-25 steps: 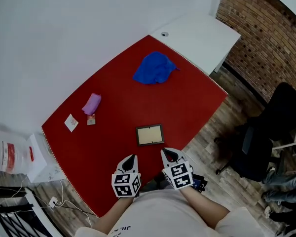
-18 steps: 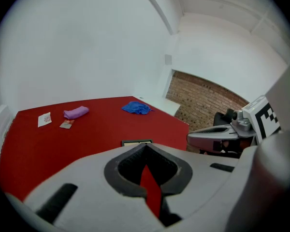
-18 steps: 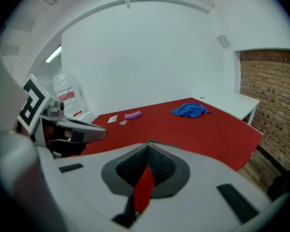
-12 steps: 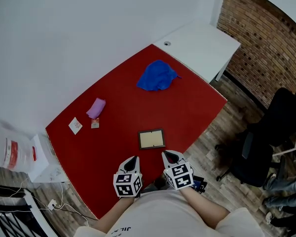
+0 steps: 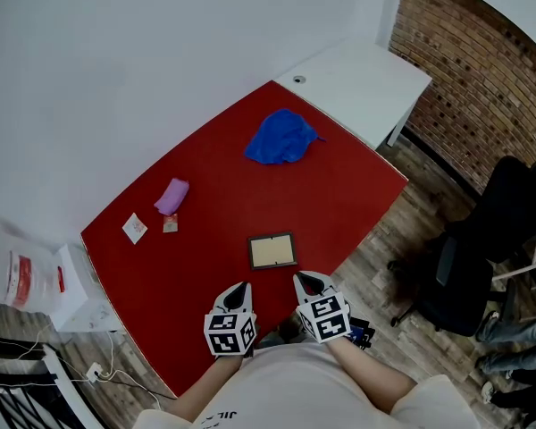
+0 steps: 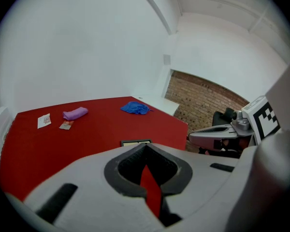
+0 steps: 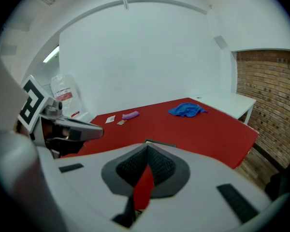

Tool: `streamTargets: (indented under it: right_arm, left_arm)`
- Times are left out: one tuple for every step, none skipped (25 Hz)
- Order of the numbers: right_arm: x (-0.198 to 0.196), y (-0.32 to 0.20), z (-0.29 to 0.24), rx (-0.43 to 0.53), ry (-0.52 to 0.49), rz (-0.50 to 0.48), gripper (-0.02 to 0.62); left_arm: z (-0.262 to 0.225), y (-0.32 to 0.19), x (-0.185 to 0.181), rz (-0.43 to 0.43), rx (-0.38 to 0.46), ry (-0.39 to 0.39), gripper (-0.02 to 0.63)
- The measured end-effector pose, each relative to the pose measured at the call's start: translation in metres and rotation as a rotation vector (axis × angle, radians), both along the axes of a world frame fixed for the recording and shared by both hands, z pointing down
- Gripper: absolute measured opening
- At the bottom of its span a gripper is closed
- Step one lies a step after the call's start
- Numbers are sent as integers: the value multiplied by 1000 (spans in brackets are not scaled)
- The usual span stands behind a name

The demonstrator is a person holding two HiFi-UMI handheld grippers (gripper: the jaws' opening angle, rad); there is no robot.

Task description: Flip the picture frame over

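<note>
A small dark-rimmed picture frame (image 5: 272,251) lies flat on the red table (image 5: 339,195) near its front edge, a pale panel facing up. My left gripper (image 5: 241,287) hovers just short of the table edge, below and left of the frame, its jaws shut and empty. My right gripper (image 5: 301,279) hangs beside it, below and right of the frame, jaws together with nothing in them. In the left gripper view the frame (image 6: 136,142) shows just beyond the closed jaw tips (image 6: 145,145). Only the frame's far edge (image 7: 158,142) peeks over the right gripper's tips (image 7: 147,147).
A crumpled blue cloth (image 5: 281,137) lies at the table's far side. A purple rolled item (image 5: 171,196) and two small cards (image 5: 135,229) sit at the left. A white table (image 5: 362,83) adjoins the far corner. A black office chair (image 5: 482,257) stands on the wooden floor at right.
Only the head view has shifted a little. Both grippers and the picture frame keep their places.
</note>
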State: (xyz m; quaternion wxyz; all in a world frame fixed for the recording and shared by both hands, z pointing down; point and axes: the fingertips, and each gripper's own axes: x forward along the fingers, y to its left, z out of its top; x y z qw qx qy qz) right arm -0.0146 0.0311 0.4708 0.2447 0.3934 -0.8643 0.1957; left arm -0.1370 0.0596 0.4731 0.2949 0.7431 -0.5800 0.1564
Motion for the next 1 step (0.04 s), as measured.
streamTargets:
  right_arm:
    - [0,1,0,-2,2,0,5]
  left_arm:
    - [0,1,1,2,-2,1,5]
